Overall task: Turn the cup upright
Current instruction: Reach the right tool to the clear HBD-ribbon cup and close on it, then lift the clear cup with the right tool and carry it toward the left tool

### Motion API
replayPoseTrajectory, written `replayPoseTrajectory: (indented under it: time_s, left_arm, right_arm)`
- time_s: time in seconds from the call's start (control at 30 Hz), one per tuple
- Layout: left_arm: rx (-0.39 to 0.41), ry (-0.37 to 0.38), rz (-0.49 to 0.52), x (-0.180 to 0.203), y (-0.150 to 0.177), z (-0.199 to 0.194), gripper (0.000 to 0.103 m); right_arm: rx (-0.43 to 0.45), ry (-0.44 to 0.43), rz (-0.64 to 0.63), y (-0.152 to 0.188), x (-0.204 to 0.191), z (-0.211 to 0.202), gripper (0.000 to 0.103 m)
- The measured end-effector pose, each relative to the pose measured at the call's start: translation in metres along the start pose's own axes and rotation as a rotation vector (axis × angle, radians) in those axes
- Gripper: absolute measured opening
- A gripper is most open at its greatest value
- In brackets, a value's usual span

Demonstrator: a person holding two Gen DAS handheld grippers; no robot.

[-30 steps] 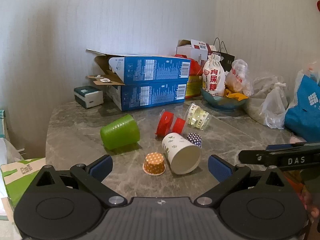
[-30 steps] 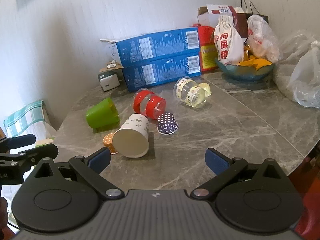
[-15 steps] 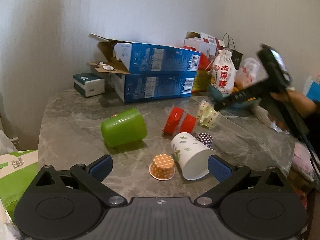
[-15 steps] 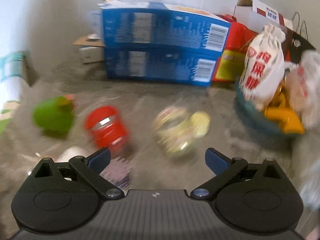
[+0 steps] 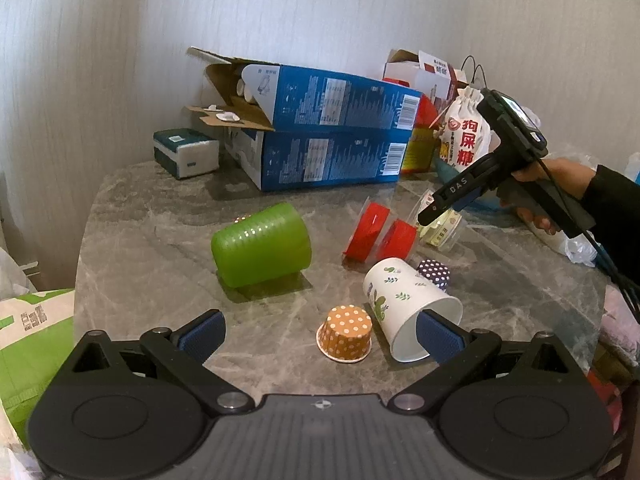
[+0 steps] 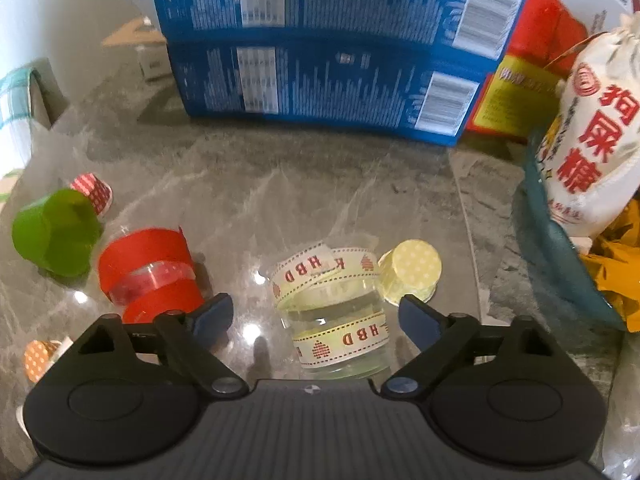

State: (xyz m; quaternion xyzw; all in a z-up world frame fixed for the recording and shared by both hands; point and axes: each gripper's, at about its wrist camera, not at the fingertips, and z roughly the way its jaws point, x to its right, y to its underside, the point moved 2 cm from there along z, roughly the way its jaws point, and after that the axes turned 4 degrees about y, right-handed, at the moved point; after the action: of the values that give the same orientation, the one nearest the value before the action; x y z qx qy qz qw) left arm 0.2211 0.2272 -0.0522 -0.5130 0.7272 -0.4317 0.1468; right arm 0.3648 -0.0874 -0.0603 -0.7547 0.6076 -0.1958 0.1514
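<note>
Several cups lie on their sides on the marble table point(image 5: 152, 236). A clear cup with "HBD" ribbon point(image 6: 332, 304) lies between the fingers of my open right gripper point(image 6: 316, 316), apart from both; the gripper also shows in the left wrist view point(image 5: 440, 208) above the same cup point(image 5: 442, 230). A clear cup with red tape point(image 6: 150, 274) point(image 5: 380, 236), a green cup point(image 5: 262, 250) point(image 6: 54, 232) and a white leaf-print paper cup point(image 5: 408, 308) lie near. My left gripper point(image 5: 320, 330) is open and empty at the front edge.
Small dotted cupcake liners sit mouth-down: orange point(image 5: 346, 332), purple point(image 5: 434, 274), yellow point(image 6: 412, 270), red point(image 6: 94, 192). Two stacked blue boxes point(image 5: 332, 140) and a tissue pack point(image 5: 186, 152) stand at the back. A bowl point(image 6: 560, 248) with a white bag point(image 6: 588, 148) is at the right.
My right gripper has swung forward over the table and come down around the ribbon cup. My left gripper has shifted slightly; both stay open.
</note>
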Motion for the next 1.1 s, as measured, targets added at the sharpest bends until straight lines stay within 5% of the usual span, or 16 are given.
replayPoseTrajectory:
  time_s: [0.17,0.3,0.53,0.77,0.93,1.1]
  left_arm:
    - [0.004,-0.012,-0.012,-0.002,0.002,-0.005,0.102]
    - [0.008,-0.02,-0.027,-0.005,0.005,-0.01,0.102]
    - [0.034,-0.032,-0.05,-0.01,0.009,-0.031,0.102]
    - [0.062,-0.03,-0.079,-0.018,0.016,-0.057,0.102]
    - [0.073,0.001,-0.097,-0.025,0.025,-0.075,0.102]
    - [0.089,0.039,-0.131,-0.037,0.034,-0.094,0.102]
  right_arm:
    - [-0.049,0.035,-0.028,-0.004,-0.002,0.013,0.078]
    - [-0.088,0.048,-0.028,-0.002,-0.005,0.019,0.061]
    - [-0.081,0.054,0.019,0.001,-0.007,0.01,0.057]
    - [0.073,0.021,0.138,0.019,-0.019,-0.067,0.057]
    - [0.174,-0.09,0.222,0.07,-0.063,-0.142,0.057]
    - [0.197,-0.14,0.305,0.135,-0.119,-0.172,0.057]
